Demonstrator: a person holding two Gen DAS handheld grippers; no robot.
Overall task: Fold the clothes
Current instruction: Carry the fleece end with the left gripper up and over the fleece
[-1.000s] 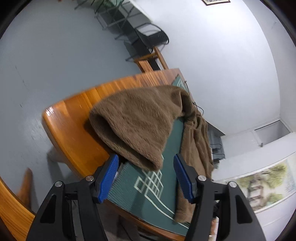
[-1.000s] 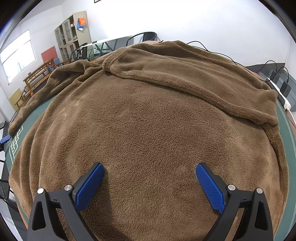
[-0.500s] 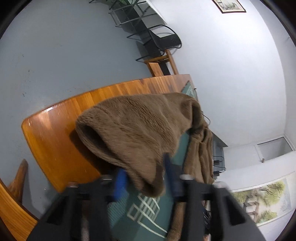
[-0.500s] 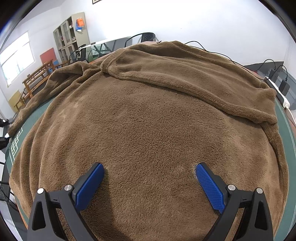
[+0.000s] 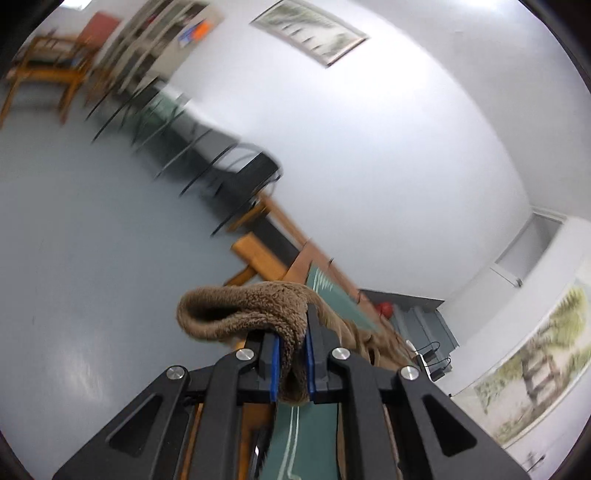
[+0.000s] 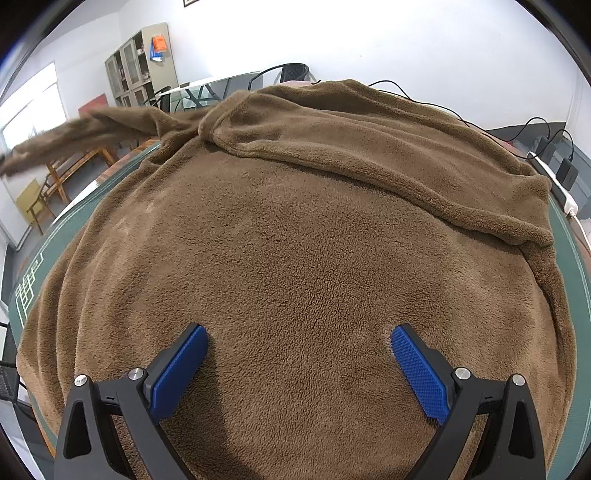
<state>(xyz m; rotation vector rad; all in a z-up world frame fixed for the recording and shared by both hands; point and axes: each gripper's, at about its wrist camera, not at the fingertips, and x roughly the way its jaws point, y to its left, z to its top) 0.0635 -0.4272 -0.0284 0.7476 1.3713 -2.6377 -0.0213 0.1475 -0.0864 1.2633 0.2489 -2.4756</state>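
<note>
Between my left gripper's (image 5: 291, 363) pads I clamp the robe's sleeve (image 5: 255, 314); my right gripper (image 6: 299, 363) gapes above the robe (image 6: 295, 240), folding barely begun.

No readable text anywhere, framed picture (image 5: 309, 32) on the wall too blurred for lettering, white line pattern on the green table mat (image 6: 26, 295) forms no letters, orange item (image 6: 159, 43) on the cabinet shows nothing legible

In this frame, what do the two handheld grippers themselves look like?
Both look alike. The left gripper and right gripper have black, angular plastic linkages with triangular cut-outs and round silver screw heads. Each finger carries a flat blue pad with a fine knurled texture. No cables, labels, hands or sleeves show.
</note>
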